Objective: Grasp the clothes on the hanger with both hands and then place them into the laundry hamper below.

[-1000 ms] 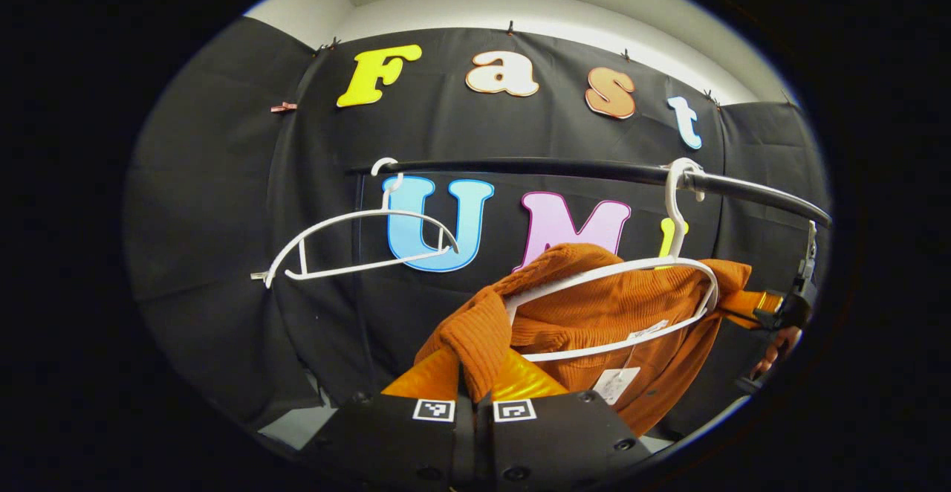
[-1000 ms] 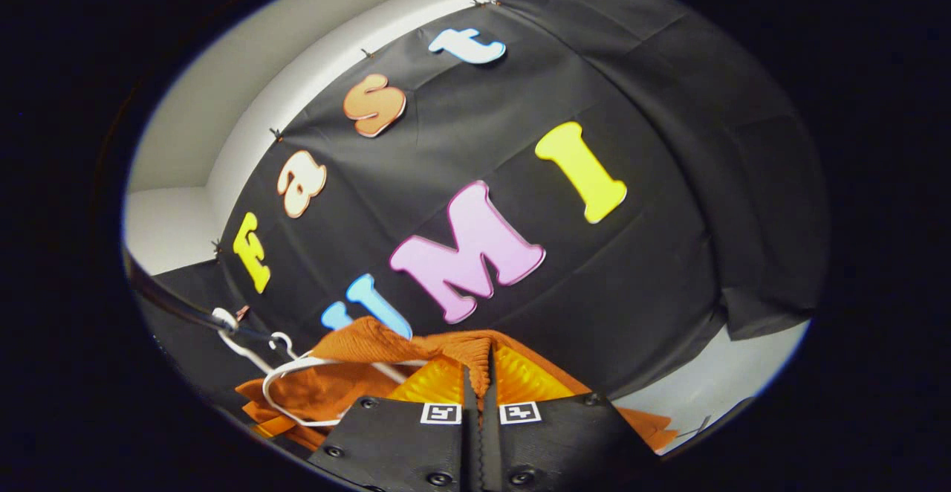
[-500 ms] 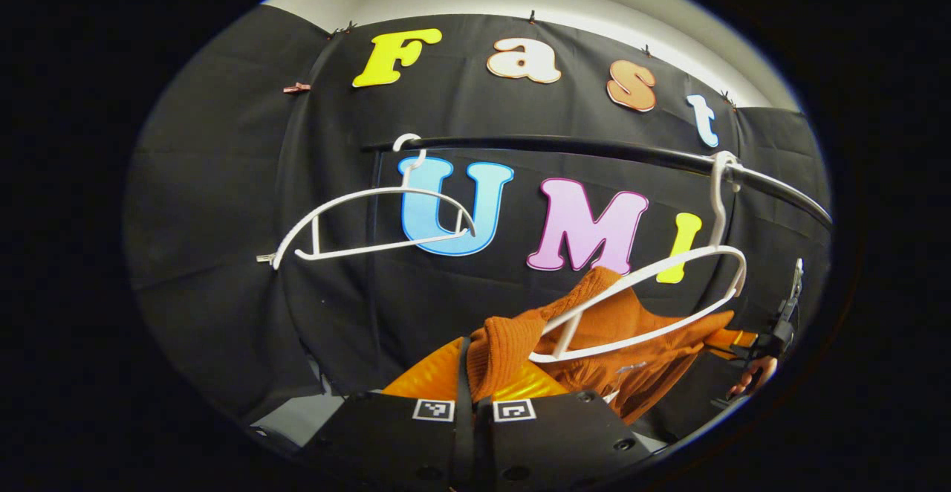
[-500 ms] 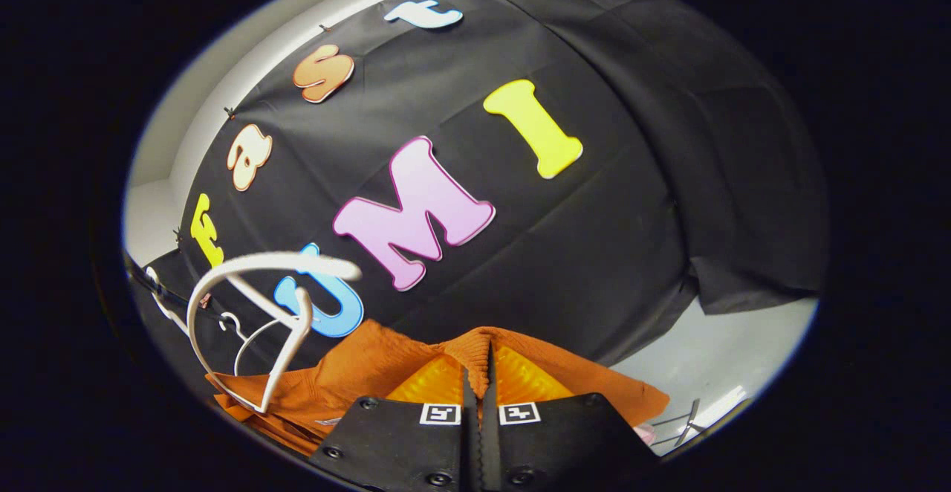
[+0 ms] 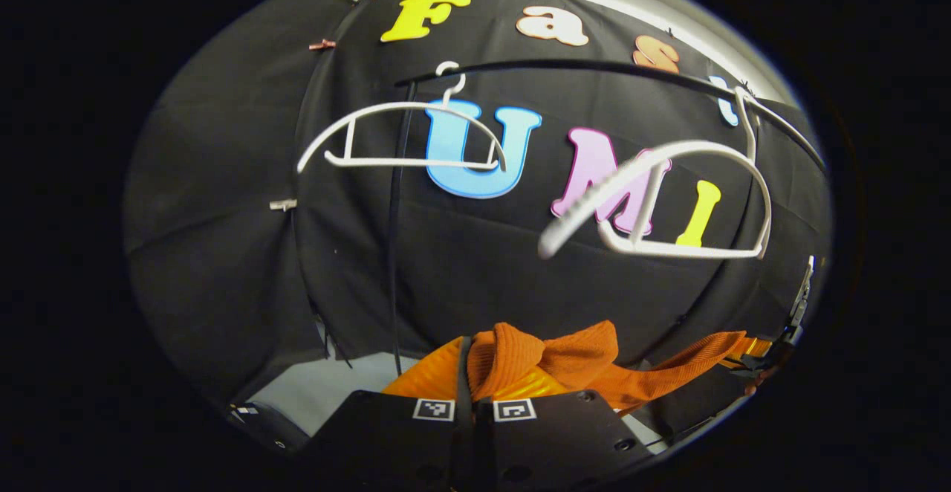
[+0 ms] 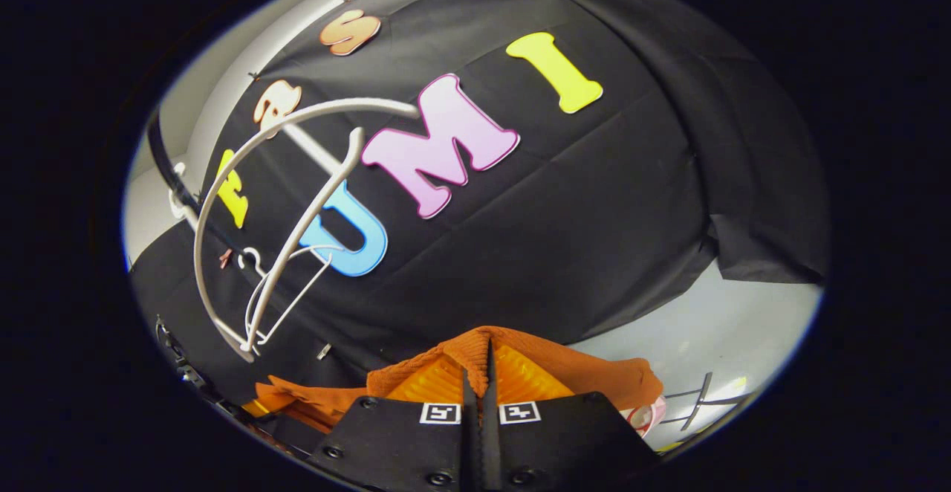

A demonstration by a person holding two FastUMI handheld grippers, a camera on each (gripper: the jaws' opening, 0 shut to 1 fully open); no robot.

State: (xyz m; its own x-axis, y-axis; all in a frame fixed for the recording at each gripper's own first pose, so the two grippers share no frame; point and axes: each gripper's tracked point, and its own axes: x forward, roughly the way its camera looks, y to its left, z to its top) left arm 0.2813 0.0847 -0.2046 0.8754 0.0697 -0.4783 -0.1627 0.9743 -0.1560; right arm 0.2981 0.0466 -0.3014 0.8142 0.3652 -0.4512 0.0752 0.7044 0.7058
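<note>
- The left gripper [image 5: 475,373] is clamped on a fold of the orange sweater [image 5: 572,362].
- The right gripper [image 6: 479,373] is clamped on the sweater's other end [image 6: 594,377].
- The sweater stretches between the grippers, below the rail [image 5: 565,68] and clear of the hanger [image 5: 669,195].
- That bare white hanger hangs tilted near the rail's right end; a second hanger [image 5: 405,135] hangs at its left end.

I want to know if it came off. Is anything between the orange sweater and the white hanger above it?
Nothing. In the left gripper view the orange sweater hangs below the white hanger, with just black wall cloth behind the gap.
</note>
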